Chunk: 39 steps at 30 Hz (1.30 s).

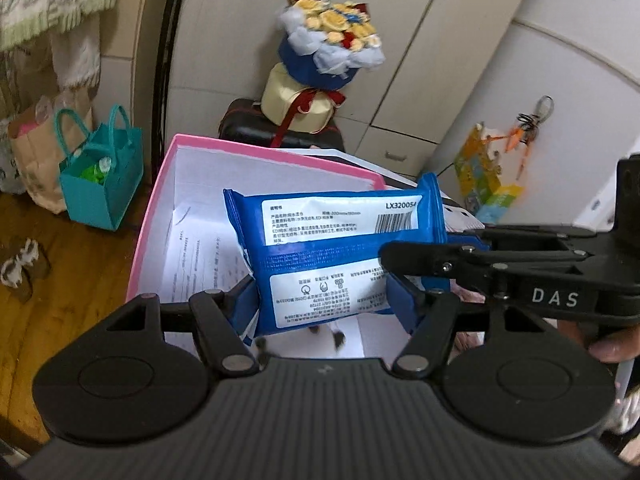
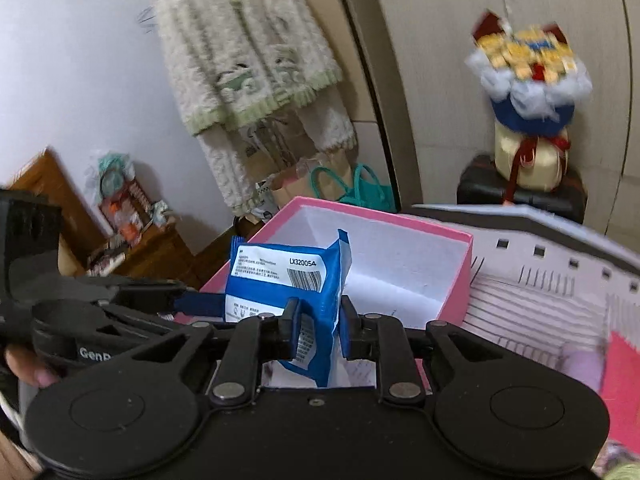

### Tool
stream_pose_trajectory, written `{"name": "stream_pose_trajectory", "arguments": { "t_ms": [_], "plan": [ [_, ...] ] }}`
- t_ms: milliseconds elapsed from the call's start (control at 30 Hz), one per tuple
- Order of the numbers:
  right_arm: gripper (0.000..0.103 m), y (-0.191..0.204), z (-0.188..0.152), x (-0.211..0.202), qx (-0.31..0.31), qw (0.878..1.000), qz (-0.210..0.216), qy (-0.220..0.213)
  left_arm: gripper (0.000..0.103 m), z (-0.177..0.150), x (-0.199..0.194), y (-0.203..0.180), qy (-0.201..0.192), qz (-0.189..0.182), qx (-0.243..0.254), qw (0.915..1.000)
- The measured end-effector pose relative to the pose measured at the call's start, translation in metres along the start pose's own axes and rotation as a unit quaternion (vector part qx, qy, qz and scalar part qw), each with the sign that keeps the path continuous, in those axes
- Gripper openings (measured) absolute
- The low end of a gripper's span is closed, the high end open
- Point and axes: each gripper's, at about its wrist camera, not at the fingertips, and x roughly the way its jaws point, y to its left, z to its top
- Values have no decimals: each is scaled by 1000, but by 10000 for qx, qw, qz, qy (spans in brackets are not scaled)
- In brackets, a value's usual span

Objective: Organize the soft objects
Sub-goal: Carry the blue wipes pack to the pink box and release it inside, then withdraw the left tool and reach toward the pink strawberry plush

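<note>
A blue pack of wet wipes (image 1: pixel 320 248) with white labels hangs over an open pink box (image 1: pixel 156 216). My left gripper (image 1: pixel 326 304) is shut on the pack's near half, one blue pad on each side. From the right, my right gripper (image 1: pixel 400 256) reaches in and holds the pack's right end. In the right wrist view the pack (image 2: pixel 280 276) stands on edge, its crimped end pinched in my right gripper (image 2: pixel 320 324), while my left gripper (image 2: pixel 192 304) comes in from the left. The pink box (image 2: pixel 460 280) has white inner walls and printed paper sheets on its floor.
A teal tote bag (image 1: pixel 100 184) stands on the wooden floor at left. A bouquet (image 1: pixel 332 48) sits on a black case (image 1: pixel 248 124) before pale wardrobe doors. A fluffy cardigan (image 2: pixel 248 52) hangs on the wall. A white perforated basket (image 2: pixel 560 280) lies right of the box.
</note>
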Motion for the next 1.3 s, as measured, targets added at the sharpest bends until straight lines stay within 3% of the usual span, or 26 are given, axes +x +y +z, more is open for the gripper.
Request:
{"name": "stream_pose_trajectory", "arguments": {
  "t_ms": [333,500,600,733,967,1300],
  "plan": [
    [26,-23,0,39,192,9993,-202,247,65,12,43,24,432,-50,-287,9986],
    [28,-30,-2,48,255,9987,-301,334,64,6,49,27,296,153,-275,9991],
    [33,-25,-2,46,123,9985,-420,332,66,3,39,16,-69,581,155,9982],
    [52,-17,-3,35,-37,9980,-559,287,71,5,20,12,-95,568,239,9981],
    [55,11,-12,10,-515,9952,-774,306,71,-2,-18,1,-31,490,422,9979],
    [62,60,-31,-48,-1141,9889,-946,119,71,-28,-84,-29,-297,392,904,9947]
  ]
}}
